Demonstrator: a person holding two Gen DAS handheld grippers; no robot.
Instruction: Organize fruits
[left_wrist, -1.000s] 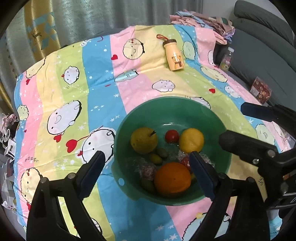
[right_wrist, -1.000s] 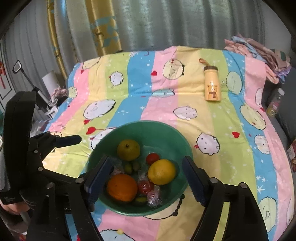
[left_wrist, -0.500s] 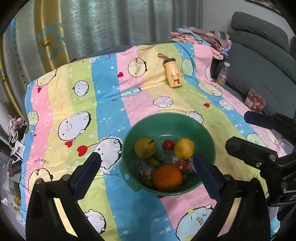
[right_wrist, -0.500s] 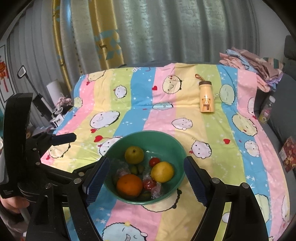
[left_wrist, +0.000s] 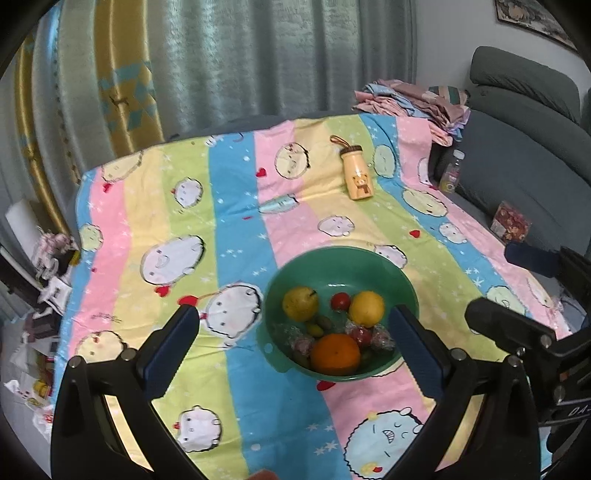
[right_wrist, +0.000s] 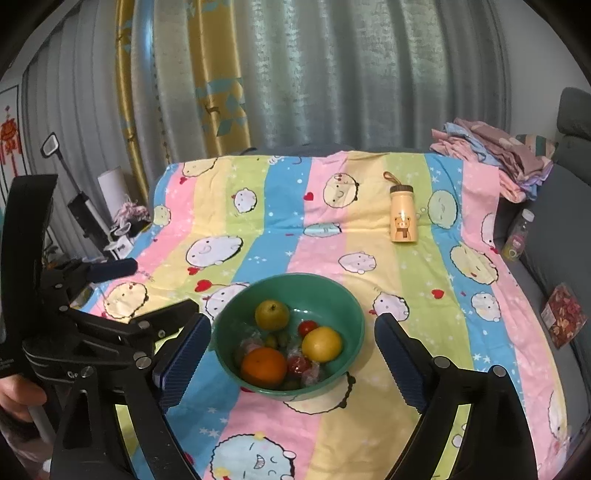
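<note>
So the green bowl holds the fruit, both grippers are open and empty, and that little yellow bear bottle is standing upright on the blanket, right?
Not quite: the yellow bear bottle is lying on its side on the blanket, as the right wrist view shows. The rest holds.

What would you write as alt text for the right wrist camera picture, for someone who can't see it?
A green bowl holding an orange, a lemon, a pear and smaller fruits sits on a striped cartoon blanket, framed between the open right gripper. A yellow bear bottle lies farther back; the left gripper hangs at left.
</note>
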